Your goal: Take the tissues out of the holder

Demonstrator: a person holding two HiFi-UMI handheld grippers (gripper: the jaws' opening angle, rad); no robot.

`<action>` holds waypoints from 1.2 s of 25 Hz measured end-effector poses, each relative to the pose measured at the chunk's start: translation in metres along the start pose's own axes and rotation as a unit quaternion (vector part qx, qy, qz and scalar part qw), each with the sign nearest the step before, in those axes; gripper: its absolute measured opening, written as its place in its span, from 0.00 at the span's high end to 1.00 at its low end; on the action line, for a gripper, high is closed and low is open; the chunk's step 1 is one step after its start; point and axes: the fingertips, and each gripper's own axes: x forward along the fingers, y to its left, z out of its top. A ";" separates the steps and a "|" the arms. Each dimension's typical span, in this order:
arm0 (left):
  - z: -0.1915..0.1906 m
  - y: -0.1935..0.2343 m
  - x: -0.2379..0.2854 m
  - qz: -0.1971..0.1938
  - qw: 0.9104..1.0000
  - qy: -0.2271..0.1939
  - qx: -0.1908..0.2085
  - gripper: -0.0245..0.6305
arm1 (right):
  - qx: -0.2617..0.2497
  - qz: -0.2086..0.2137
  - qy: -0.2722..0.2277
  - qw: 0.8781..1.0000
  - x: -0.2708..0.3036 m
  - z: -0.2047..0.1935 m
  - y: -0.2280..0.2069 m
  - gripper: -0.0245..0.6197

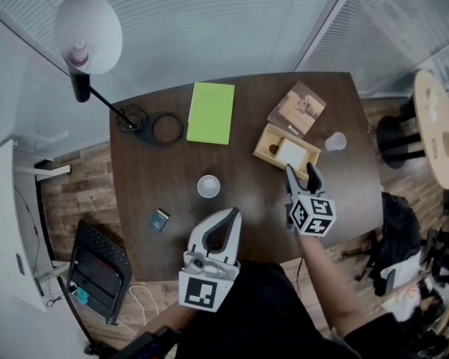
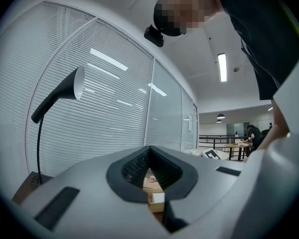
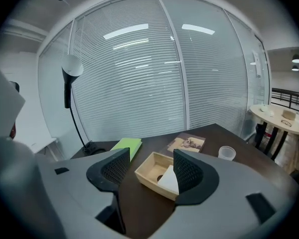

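A shallow wooden holder (image 1: 272, 142) lies on the dark table (image 1: 157, 178), right of the middle, with a white stack of tissues (image 1: 292, 153) in its near half. My right gripper (image 1: 301, 172) hovers just in front of it, open, with nothing between the jaws. In the right gripper view the holder (image 3: 148, 169) and tissues (image 3: 168, 179) show beyond my right gripper (image 3: 150, 158). My left gripper (image 1: 232, 214) rests at the near table edge, shut and empty. In its own view my left gripper (image 2: 150, 151) points up towards the window.
On the table sit a green notebook (image 1: 211, 112), a book (image 1: 299, 107), a clear plastic cup (image 1: 335, 141), a white cup (image 1: 208, 186), a small box (image 1: 159, 220), and a lamp (image 1: 86, 40) with coiled cable (image 1: 167, 129). A round table (image 1: 438, 126) stands at right.
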 end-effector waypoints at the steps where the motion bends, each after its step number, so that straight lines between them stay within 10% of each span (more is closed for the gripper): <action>1: 0.000 0.001 0.000 0.002 1.000 -0.002 -0.002 0.97 | -0.001 -0.005 0.001 1.000 0.004 -0.002 -0.003 0.56; 30: -0.021 0.021 0.009 0.006 0.999 0.029 -0.021 0.97 | 0.061 -0.090 0.135 0.985 0.095 -0.073 -0.065 0.40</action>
